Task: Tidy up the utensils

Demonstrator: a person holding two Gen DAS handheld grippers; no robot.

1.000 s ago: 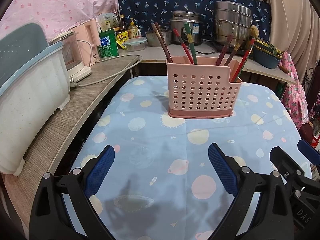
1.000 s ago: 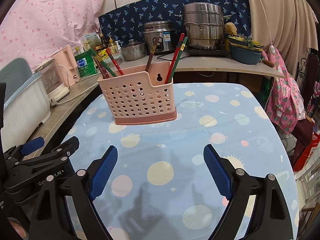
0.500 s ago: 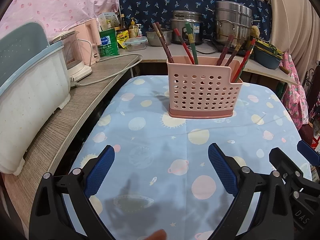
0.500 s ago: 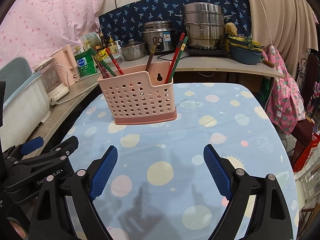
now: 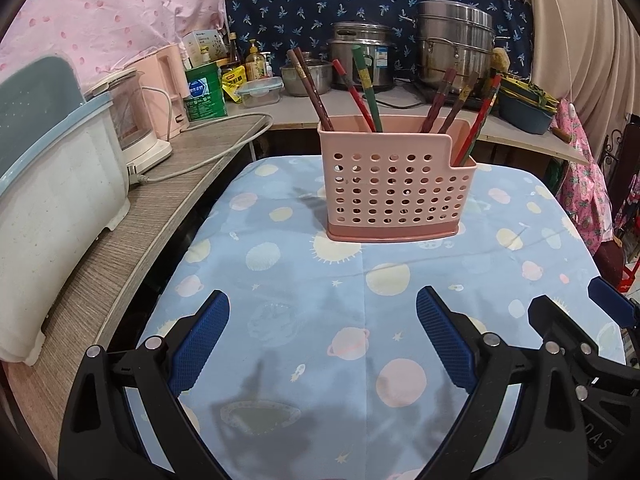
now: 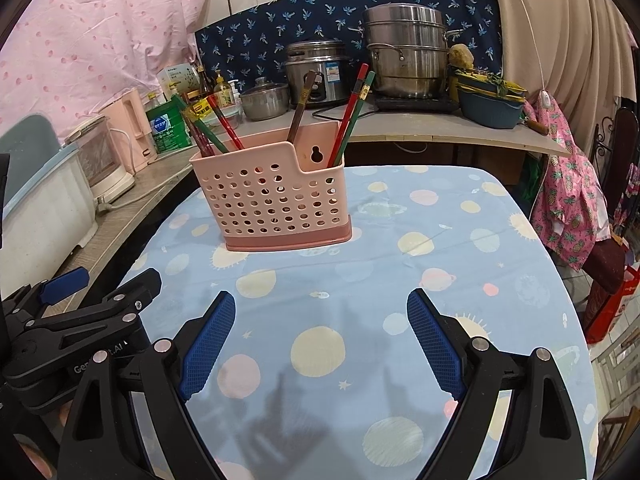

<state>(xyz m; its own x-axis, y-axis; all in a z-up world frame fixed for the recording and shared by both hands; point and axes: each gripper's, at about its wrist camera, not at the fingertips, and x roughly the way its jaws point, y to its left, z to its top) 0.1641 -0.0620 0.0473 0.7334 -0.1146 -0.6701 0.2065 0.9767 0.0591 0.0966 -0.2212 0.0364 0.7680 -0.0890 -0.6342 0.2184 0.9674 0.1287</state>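
Even indoor light, fairly bright and sharp. Soft grey shadows fall on the cloth point(image 5: 360, 288) near its front edge. Fisheye bending curves the counter point(image 5: 120, 248); dark vignette fills the pictures' corners.

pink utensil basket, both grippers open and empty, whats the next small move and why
Probably ease the right gripper forward toward the red and green chopsticks in the pink basket. They stand on its nearer side, the tablecloth holds no loose utensils, and its jaws are open.
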